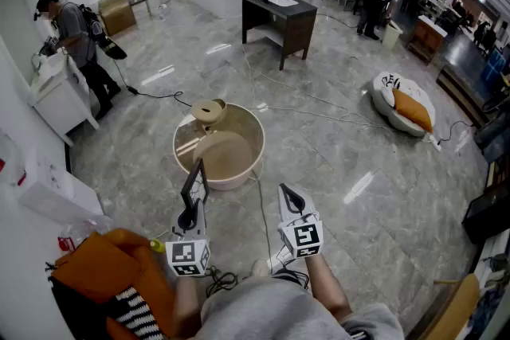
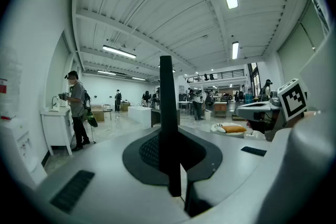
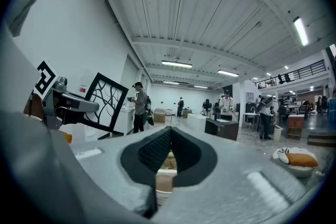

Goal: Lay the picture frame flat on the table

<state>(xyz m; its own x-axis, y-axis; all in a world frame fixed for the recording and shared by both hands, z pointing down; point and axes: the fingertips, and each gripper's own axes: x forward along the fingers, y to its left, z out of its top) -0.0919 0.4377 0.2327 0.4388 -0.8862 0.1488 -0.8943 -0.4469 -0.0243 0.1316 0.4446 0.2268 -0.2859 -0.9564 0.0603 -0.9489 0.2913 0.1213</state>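
Left gripper view shows the picture frame only edge-on, clamped upright in the left gripper, in the air near the round table's near rim. Right gripper closed, empty. Red wall label unreadable.

Glossy marbled floor, matt black picture frame, smooth beige table

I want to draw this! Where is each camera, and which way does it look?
Head view: on the person's head, looking down at the round table; shows left tool holding picture frame, right tool, forearms.
Left gripper view: on the left tool, looking level ahead; jaws pinch the frame.
Right gripper view: on the right tool, facing likewise; jaws shut, empty.
Both gripper views show the other tool.
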